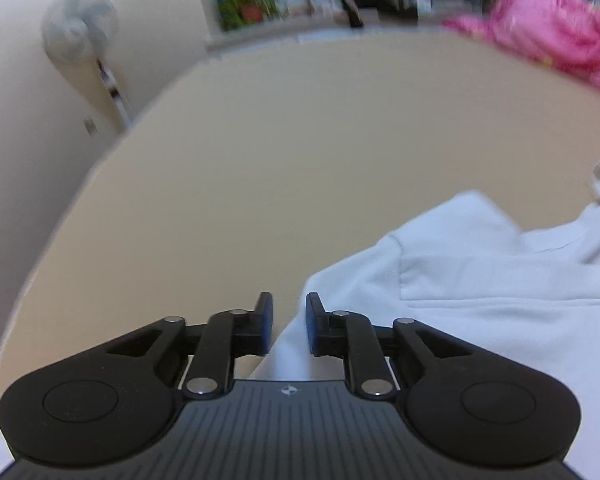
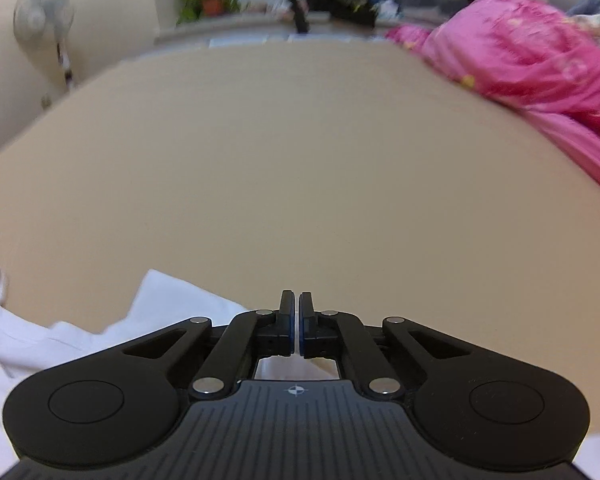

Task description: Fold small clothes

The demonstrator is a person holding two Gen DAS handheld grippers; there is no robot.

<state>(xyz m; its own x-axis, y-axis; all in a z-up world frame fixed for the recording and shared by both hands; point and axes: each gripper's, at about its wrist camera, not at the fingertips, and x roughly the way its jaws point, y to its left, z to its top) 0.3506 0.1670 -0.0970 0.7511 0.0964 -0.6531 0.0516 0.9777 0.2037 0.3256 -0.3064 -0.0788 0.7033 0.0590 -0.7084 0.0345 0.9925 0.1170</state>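
Note:
A white garment (image 1: 480,280) lies on the tan table surface (image 1: 300,152), filling the lower right of the left wrist view; a pocket seam and a drawstring show on it. My left gripper (image 1: 289,322) hovers over its left edge with the jaws a little apart and nothing between them. In the right wrist view the same white garment (image 2: 80,332) lies at the lower left and runs under my right gripper (image 2: 296,320). The right jaws are nearly closed with a thin gap, and no cloth shows between them.
A pink bundle of fabric (image 2: 532,56) sits at the table's far right, also in the left wrist view (image 1: 556,32). A standing fan (image 1: 80,32), a potted plant (image 2: 210,0) and cluttered shelves stand beyond the table's far edge.

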